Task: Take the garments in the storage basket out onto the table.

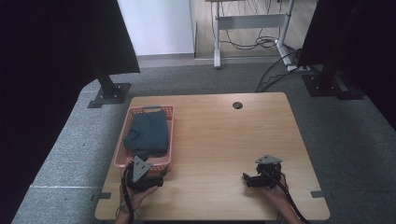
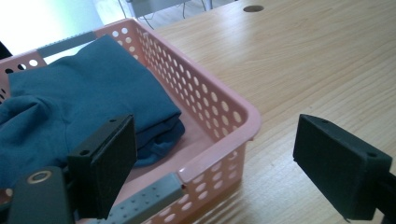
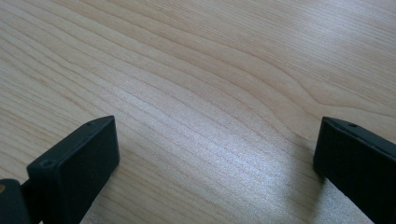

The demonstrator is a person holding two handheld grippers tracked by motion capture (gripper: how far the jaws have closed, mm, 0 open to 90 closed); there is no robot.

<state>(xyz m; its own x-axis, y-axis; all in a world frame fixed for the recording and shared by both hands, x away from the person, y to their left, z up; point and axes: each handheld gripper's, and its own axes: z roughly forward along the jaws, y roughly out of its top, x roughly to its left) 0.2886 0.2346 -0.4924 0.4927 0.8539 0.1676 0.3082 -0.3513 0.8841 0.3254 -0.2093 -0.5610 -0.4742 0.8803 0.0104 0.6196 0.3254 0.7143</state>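
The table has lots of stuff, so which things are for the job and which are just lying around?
For the job: pink perforated plastic basket; folded blue cloth garment inside it; left gripper, open at the basket's near corner.

Just there: right gripper, open over bare wooden table; round cable hole.

my wooden table (image 1: 224,140) stood on grey carpet (image 1: 336,140). beyond it were a white wall (image 1: 156,25), a desk frame (image 1: 250,21) with tangled cables (image 1: 252,42), and dark panels, perhaps curtains (image 1: 46,46), on both sides.

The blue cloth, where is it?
The folded blue cloth lies inside the pink perforated plastic basket on the wooden table's left side, just beyond the left tongs.
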